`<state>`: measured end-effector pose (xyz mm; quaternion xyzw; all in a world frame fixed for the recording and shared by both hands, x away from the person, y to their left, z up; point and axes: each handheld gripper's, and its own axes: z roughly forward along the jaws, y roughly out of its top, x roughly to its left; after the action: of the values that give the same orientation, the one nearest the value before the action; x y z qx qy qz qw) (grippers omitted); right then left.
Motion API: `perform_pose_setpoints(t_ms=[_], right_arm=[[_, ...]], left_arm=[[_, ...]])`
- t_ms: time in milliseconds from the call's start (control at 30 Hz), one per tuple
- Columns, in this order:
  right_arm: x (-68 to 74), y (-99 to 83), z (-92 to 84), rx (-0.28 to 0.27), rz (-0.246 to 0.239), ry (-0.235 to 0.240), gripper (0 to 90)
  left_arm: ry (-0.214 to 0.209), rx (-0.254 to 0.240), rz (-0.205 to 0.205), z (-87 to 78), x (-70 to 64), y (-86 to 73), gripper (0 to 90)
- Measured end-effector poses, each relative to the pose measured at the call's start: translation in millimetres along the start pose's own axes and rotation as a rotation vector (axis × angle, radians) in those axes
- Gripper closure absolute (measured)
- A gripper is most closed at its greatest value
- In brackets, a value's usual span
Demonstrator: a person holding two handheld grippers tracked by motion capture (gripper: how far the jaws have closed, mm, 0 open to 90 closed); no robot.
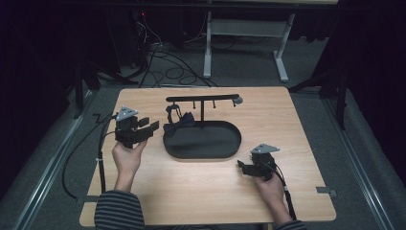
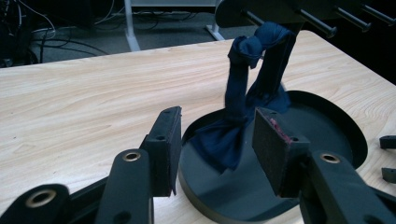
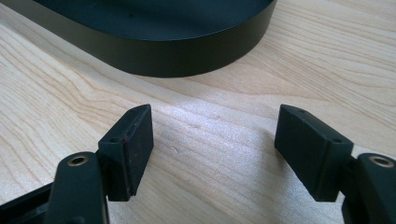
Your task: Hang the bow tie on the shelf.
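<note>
the dark blue cloth (image 2: 243, 116) is hanging from a peg of the black stand (image 1: 202, 98), its tail resting in the oval tray (image 1: 225, 148). the left tongs (image 1: 147, 125) are gaping beside it, empty, as if letting go. the right tongs (image 1: 241, 166) are waiting apart, low over the worktop (image 1: 191, 191).

High view: from above, facing forward and down over the whole counter (image 1: 191, 191). Left tool view: low, close, facing the black tray (image 2: 327, 116). Right tool view: nearer, at the same tray's wall (image 3: 187, 51).
</note>
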<state>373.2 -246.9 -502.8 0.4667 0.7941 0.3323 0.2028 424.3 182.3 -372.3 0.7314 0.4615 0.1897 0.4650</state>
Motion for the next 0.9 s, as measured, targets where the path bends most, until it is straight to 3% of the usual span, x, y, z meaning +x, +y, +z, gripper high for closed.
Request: perform_pose_setpoints(t_ms=[900], right_arm=[[0.1, 0.0, 0.1, -0.001, 0.001, -0.001, 29.6]], left_arm=[[0.021, 0.007, 0.010, -27.9, 5.9, -24.3, 50.6]])
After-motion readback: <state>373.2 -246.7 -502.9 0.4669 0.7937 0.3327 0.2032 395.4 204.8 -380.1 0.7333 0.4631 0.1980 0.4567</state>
